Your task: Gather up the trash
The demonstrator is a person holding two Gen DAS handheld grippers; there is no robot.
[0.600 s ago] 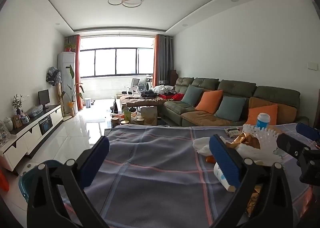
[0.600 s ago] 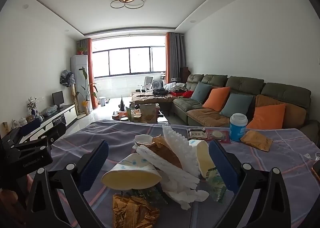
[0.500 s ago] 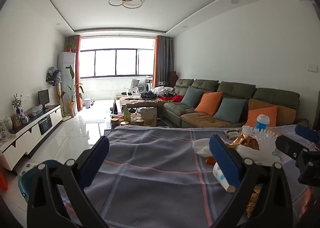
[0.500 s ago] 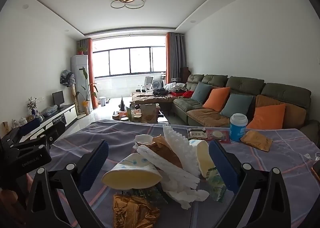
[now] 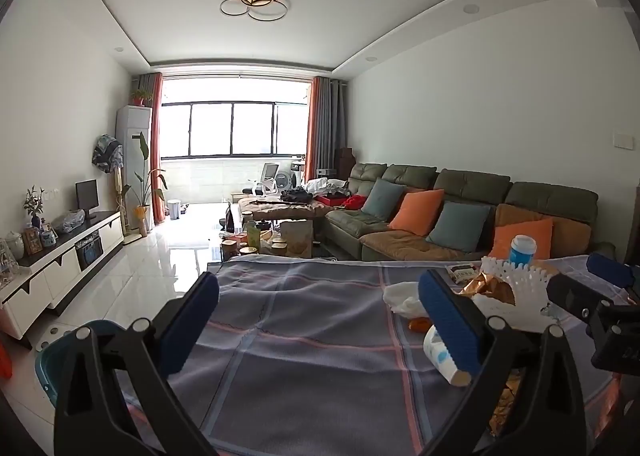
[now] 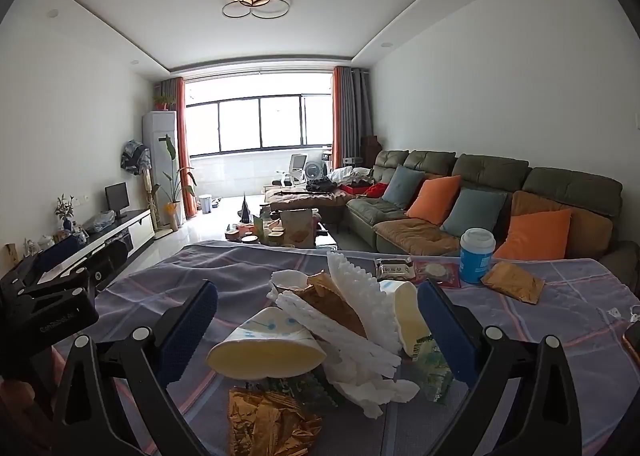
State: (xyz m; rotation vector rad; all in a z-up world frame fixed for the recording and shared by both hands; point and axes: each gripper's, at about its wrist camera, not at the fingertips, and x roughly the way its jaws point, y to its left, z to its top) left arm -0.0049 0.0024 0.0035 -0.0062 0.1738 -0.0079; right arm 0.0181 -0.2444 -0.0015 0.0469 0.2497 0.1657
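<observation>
Left hand-held gripper [image 5: 316,326] stands with its blue-padded jaws spread wide over the plaid-covered tabletop [image 5: 304,320], nothing between them but bare cloth. Beyond its right finger lies the trash: a tipped paper cup [image 5: 440,356] just behind that pad, a white crumpled tissue [image 5: 402,296] farther ahead, gold foil [image 5: 486,288] and white foam netting [image 5: 520,290] to the right. A blue-and-white lidded cup [image 5: 522,252] stands upright past the pile. The right hand-held gripper [image 5: 588,292] shows at the right edge, beside the netting.

From the right wrist view, the right hand-held gripper [image 6: 316,330] is likewise opened wide, holding nothing, and the trash heap sits between and just ahead of its fingers. A squashed paper cup [image 6: 266,350] lies on its side nearest, with a gold foil wrapper [image 6: 268,422] below it, foam netting [image 6: 360,296] and brown paper [image 6: 332,304] behind, and a second paper cup [image 6: 408,316] against the right pad. Farther right stand the lidded cup [image 6: 476,260] and a gold packet [image 6: 512,286]. The left hand-held gripper [image 6: 52,288] appears at the left.
</observation>
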